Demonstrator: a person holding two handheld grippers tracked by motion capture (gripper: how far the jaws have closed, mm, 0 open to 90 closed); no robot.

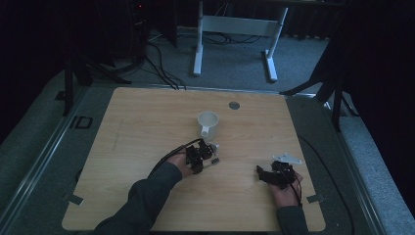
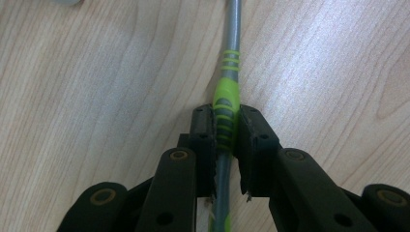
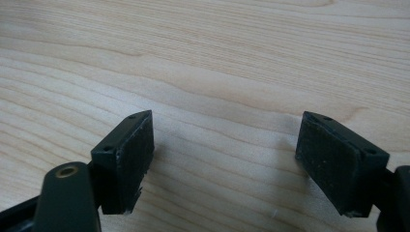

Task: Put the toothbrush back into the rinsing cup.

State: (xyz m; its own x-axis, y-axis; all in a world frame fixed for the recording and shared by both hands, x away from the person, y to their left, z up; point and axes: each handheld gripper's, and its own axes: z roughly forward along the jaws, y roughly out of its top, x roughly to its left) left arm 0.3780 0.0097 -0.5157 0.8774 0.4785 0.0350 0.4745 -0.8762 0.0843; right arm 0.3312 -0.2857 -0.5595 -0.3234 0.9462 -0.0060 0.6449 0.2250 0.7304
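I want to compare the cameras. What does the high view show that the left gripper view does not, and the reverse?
High view alone: the white mug, the right hand-held gripper, both forearms. Left gripper view alone: the left hand-held gripper shut on a grey pen at its green ribbed grip. Both share the wooden table.

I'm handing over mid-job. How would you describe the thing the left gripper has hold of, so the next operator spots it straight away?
On the wooden table, find the white mug near the middle; the left gripper sits just on the person's side of it. Clamped between its jaws is a slim grey pen lying on the tabletop. Its bright green ribbed grip band sets it apart: the only coloured thing there.
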